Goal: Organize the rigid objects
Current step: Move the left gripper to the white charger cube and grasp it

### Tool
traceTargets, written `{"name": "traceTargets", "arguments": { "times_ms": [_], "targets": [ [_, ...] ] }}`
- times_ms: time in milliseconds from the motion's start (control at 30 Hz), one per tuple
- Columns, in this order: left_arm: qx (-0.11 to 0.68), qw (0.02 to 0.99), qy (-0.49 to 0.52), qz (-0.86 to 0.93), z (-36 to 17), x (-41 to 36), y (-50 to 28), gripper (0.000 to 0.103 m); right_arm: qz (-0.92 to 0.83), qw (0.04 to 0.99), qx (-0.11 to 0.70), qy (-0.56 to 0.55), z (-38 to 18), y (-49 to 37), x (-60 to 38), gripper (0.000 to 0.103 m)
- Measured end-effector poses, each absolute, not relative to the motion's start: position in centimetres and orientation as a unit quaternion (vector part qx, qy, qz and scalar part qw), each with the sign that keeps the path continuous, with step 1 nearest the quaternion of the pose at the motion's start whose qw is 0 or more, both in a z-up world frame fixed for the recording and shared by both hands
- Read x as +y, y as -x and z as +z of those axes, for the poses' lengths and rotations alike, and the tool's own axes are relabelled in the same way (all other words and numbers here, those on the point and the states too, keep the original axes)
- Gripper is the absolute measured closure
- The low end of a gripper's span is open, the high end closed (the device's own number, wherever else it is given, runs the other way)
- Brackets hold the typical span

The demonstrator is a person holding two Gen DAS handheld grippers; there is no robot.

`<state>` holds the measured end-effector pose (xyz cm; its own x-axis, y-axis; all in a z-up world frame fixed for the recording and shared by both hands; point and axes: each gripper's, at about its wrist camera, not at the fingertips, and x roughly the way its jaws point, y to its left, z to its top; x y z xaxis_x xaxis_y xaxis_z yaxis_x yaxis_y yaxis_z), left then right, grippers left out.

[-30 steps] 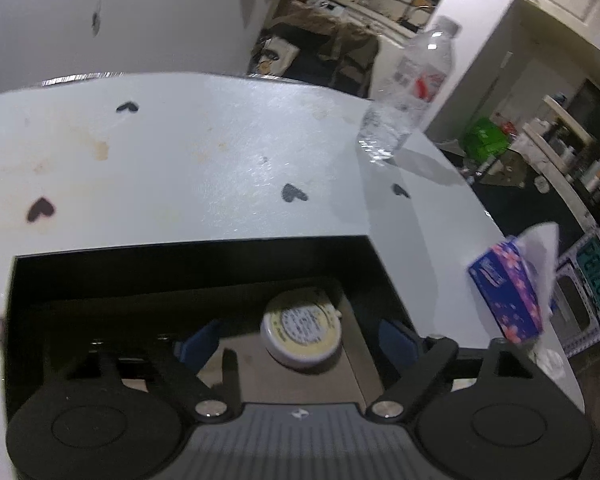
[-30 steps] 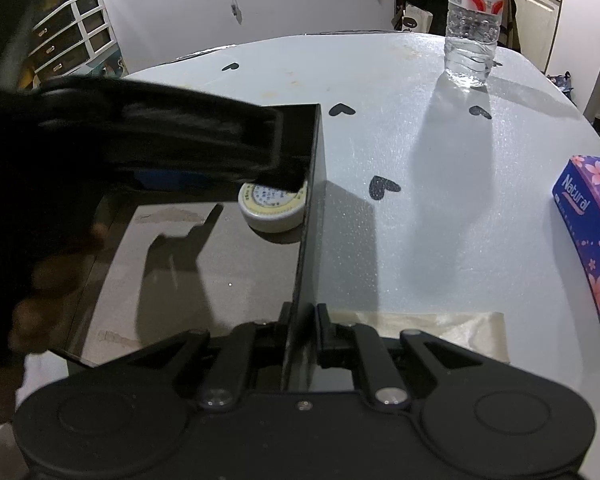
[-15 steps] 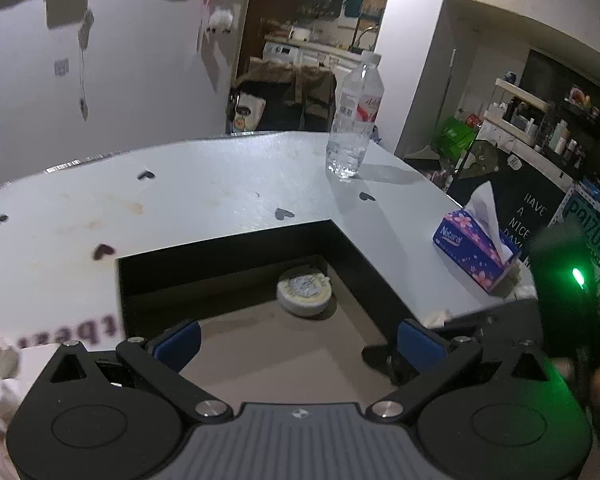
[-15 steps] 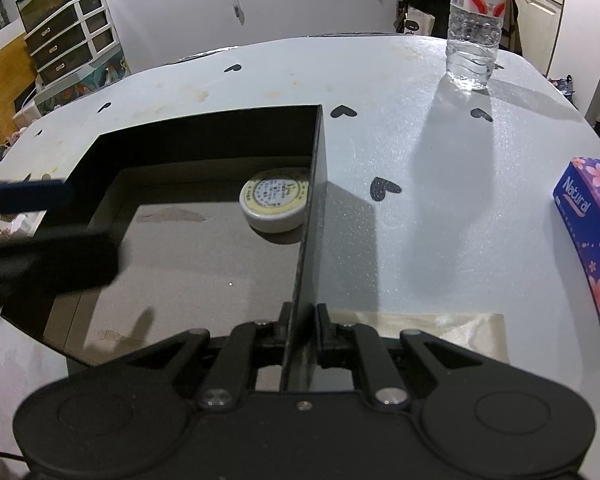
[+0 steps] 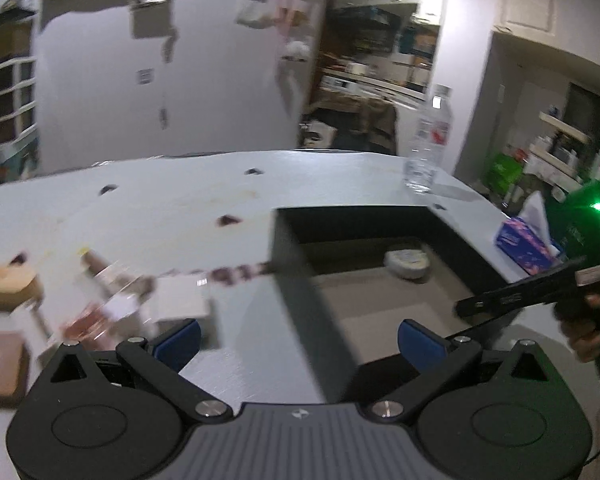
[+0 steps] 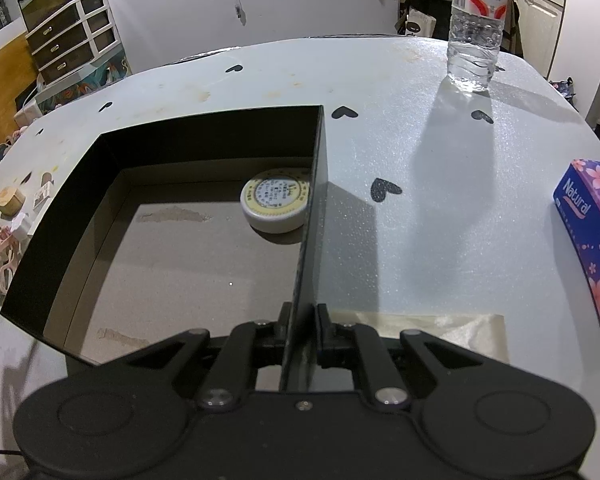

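In the black box, one round tin, right gripper fingers clamped on its wall, left gripper fingers spread wide, empty.

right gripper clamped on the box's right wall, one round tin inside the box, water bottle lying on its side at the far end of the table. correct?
One thing is off: the water bottle stands upright, not on its side, as the right wrist view shows. The rest holds: the right gripper is clamped on the box's right wall, and one round tin sits inside.
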<state>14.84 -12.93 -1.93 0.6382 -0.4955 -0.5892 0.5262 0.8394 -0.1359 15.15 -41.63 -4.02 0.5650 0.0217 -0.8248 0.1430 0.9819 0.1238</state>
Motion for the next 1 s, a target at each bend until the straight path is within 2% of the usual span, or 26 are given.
{"name": "traceTargets", "arguments": {
  "times_ms": [267, 500, 800, 900, 1000],
  "targets": [
    [0.311, 0.920, 0.003, -0.239, -3.3, -9.8, -15.9, 0.001, -0.031, 0.881, 0.465, -0.088, -4.1, -15.1, -41.7, 0.092],
    [0.312, 0.927, 0.006, -0.210, -3.5, -10.6, -18.4, 0.025, -0.030, 0.881, 0.464, -0.088, -4.1, -15.1, -41.7, 0.092],
    [0.312, 0.936, -0.043, -0.155, -4.3, -12.7, -22.6, 0.029, -0.031, 0.881, 0.464, -0.089, -4.1, -15.1, -41.7, 0.092],
    [0.323, 0.928, -0.066, -0.171, -4.4, -13.6, -23.4, 0.040, -0.031, 0.881, 0.463, -0.090, -4.1, -15.1, -41.7, 0.092],
    [0.328, 0.924, -0.088, -0.178, -4.6, -14.6, -23.6, 0.042, -0.032, 0.881, 0.463, -0.091, -4.1, -15.1, -41.7, 0.092]
  ]
}}
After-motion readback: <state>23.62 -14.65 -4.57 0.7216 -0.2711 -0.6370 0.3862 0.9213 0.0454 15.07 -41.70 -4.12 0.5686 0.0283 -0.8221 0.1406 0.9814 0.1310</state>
